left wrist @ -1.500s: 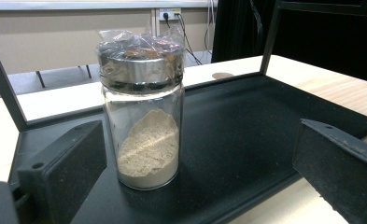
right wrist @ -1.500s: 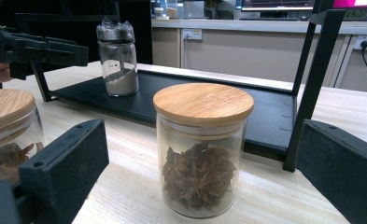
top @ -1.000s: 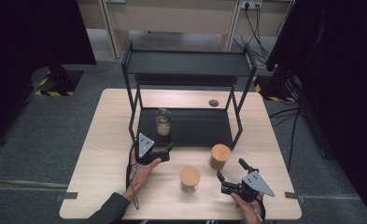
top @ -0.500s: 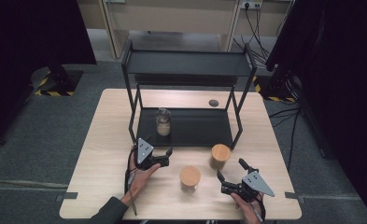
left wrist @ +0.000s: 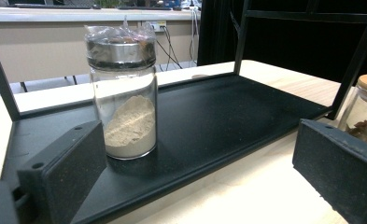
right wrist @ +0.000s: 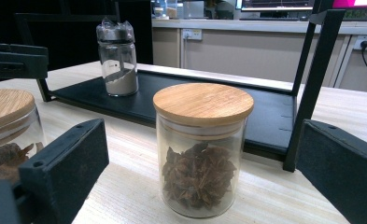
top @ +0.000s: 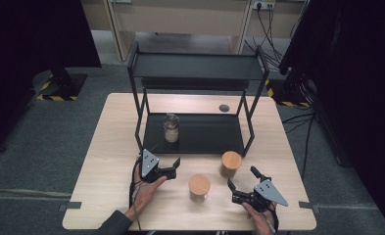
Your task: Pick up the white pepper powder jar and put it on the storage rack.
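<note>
A glass jar of pale powder (top: 171, 128) with a metal lid stands upright on the lower shelf of a black rack (top: 204, 134). My left gripper (top: 175, 167) sits open on the table just in front of that shelf, apart from the jar. From the left gripper view the powder jar (left wrist: 122, 93) stands beyond the wide-apart jaws of the left gripper (left wrist: 195, 186). A wooden-lidded jar of star anise (right wrist: 202, 149) stands between and ahead of the spread jaws of my right gripper (right wrist: 195, 186). In the high view the right gripper (top: 242, 178) is open near the front right.
A second wooden-lidded jar (top: 199, 187) stands on the table between the two grippers; the star anise jar (top: 230, 164) is beside the rack's front right post (top: 249, 142). A small dark disc (top: 224, 107) lies behind the rack. The rack's top shelf (top: 195, 66) overhangs the lower one.
The left gripper has drawn back from the powder jar toward the person, leaving the jar standing on the shelf. The right gripper has stayed put.
</note>
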{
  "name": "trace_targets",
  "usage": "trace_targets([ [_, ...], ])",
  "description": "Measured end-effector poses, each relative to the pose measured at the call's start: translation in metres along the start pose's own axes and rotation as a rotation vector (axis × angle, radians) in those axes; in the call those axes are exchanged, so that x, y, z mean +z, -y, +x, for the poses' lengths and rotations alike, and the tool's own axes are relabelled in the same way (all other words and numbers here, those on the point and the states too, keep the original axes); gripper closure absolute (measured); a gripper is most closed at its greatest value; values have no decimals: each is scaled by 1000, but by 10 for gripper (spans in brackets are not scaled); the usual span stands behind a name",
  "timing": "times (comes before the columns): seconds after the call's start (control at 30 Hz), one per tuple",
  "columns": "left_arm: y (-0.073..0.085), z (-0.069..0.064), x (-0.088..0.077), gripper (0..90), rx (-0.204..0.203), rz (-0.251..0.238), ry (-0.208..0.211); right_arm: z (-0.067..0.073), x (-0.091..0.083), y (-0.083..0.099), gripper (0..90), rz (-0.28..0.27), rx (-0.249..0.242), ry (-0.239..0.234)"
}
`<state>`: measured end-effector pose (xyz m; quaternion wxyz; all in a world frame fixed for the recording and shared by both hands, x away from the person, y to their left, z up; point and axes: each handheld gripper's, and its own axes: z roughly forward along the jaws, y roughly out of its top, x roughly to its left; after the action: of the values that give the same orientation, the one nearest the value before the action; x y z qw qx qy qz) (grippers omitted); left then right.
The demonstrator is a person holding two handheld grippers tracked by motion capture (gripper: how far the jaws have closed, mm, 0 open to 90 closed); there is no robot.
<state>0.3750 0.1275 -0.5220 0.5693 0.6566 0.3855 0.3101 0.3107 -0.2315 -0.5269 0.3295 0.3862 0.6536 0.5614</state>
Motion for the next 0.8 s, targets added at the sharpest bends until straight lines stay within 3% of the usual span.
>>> trace_targets([
  [0.8,8,-3,-14,23,19,-11,-6,0,0,0,29,1,0,1],
])
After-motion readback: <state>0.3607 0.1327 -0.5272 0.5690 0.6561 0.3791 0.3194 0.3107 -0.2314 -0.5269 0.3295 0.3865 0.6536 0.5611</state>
